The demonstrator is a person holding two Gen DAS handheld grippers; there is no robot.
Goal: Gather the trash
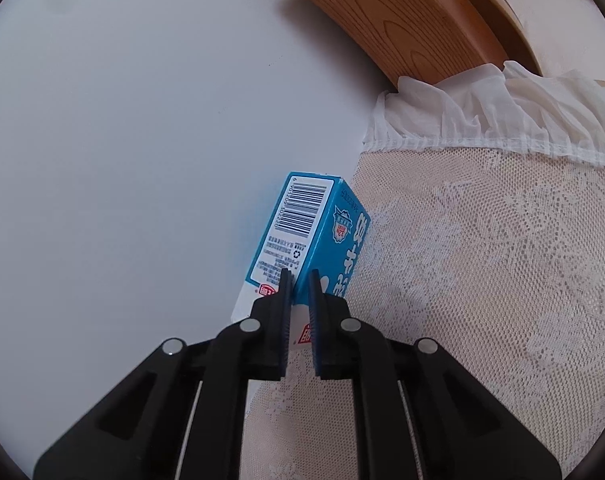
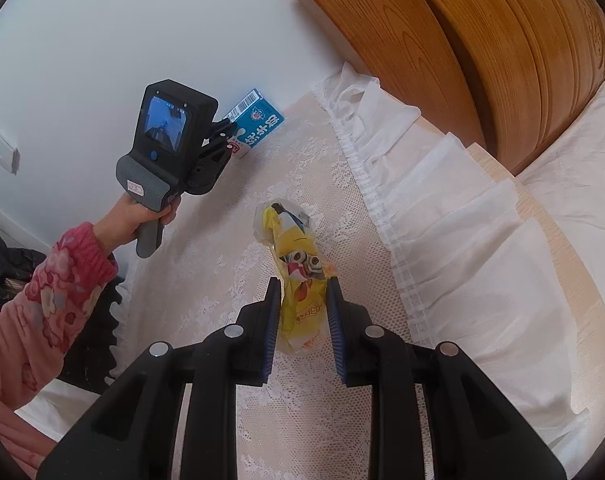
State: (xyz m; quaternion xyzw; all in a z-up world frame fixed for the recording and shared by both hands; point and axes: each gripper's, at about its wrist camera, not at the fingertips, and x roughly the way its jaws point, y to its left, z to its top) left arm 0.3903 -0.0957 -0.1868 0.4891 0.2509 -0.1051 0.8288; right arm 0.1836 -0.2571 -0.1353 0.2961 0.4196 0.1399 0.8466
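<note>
Left gripper [image 1: 298,280] jaws pinch a blue carton [image 1: 306,236] by one corner; it could twist free. Right gripper [image 2: 304,292] jaws clamp a yellow wrapper [image 2: 300,280], slippery enough to slide out.

The left wrist view looks down along its fingers, close on the blue carton [image 1: 306,236] at the lace cloth's [image 1: 482,300] edge; the right wrist view sits further back, showing the same carton upper left, plus cloth and headboard [image 2: 442,48].
</note>
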